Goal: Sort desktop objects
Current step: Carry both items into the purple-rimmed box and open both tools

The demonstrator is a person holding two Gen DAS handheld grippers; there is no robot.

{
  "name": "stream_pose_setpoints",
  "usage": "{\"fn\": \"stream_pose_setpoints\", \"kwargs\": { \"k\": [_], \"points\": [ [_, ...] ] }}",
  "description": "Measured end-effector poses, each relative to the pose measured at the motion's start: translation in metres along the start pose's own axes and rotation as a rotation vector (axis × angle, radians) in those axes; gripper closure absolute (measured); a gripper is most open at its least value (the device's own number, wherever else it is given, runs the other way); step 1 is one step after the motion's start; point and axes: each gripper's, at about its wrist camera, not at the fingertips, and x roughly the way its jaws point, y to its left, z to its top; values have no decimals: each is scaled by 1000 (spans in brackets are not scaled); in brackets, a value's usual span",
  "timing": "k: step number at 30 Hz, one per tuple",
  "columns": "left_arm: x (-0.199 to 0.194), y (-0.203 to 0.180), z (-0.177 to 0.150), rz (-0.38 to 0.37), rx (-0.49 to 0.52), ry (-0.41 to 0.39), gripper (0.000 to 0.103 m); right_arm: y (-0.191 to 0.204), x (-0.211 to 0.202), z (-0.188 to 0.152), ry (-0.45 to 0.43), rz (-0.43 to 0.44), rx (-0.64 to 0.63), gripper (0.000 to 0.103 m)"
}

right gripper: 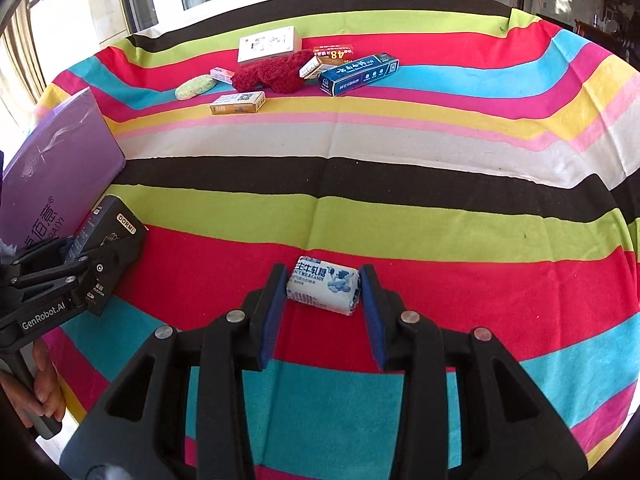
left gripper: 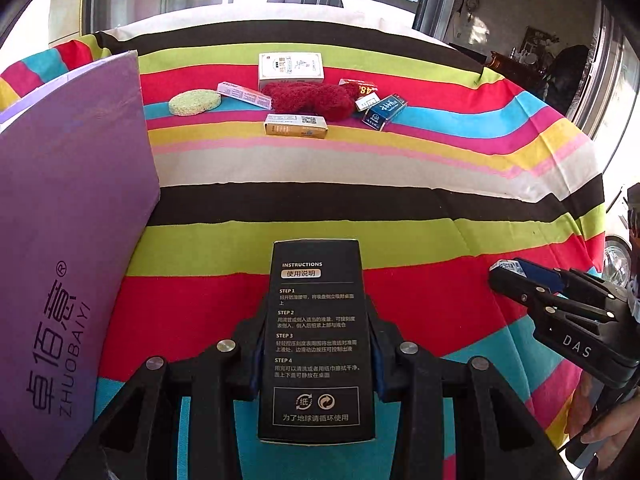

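Note:
My left gripper [left gripper: 316,316] is shut on a black box [left gripper: 316,340] with white instruction text, held above the striped cloth beside the purple box [left gripper: 68,240]. In the right wrist view the same black box [right gripper: 108,248] sits in the left gripper [right gripper: 86,258] at the left. My right gripper [right gripper: 324,284] is shut on a small white and blue candy packet [right gripper: 324,284], held between the blue pads just above the cloth. The right gripper also shows in the left wrist view [left gripper: 508,274] at the right with the packet [left gripper: 505,267] at its tips.
A striped tablecloth [right gripper: 400,216] covers the table. At the far side lie a white box [right gripper: 269,43], a red fuzzy cloth [right gripper: 276,72], a green sponge [right gripper: 195,86], a yellow box [right gripper: 237,103], a blue box [right gripper: 358,73] and other small boxes.

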Motion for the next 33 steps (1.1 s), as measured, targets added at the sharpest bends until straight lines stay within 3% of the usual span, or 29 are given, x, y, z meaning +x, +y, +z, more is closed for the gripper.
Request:
{"fn": "stream_pose_setpoints", "kwargs": {
  "k": [8, 16, 22, 33],
  "points": [
    [-18, -11, -16, -37, 36, -12, 63, 10, -18, -18, 2, -2, -1, 63],
    [-84, -10, -1, -60, 24, -194, 63, 29, -61, 3, -117, 60, 6, 63],
    [-134, 20, 4, -46, -43, -320, 63, 78, -81, 27, -201, 145, -89, 63],
    [-192, 91, 5, 53, -175, -447, 63, 185, -92, 71, -311, 316, -268, 63]
  ]
}}
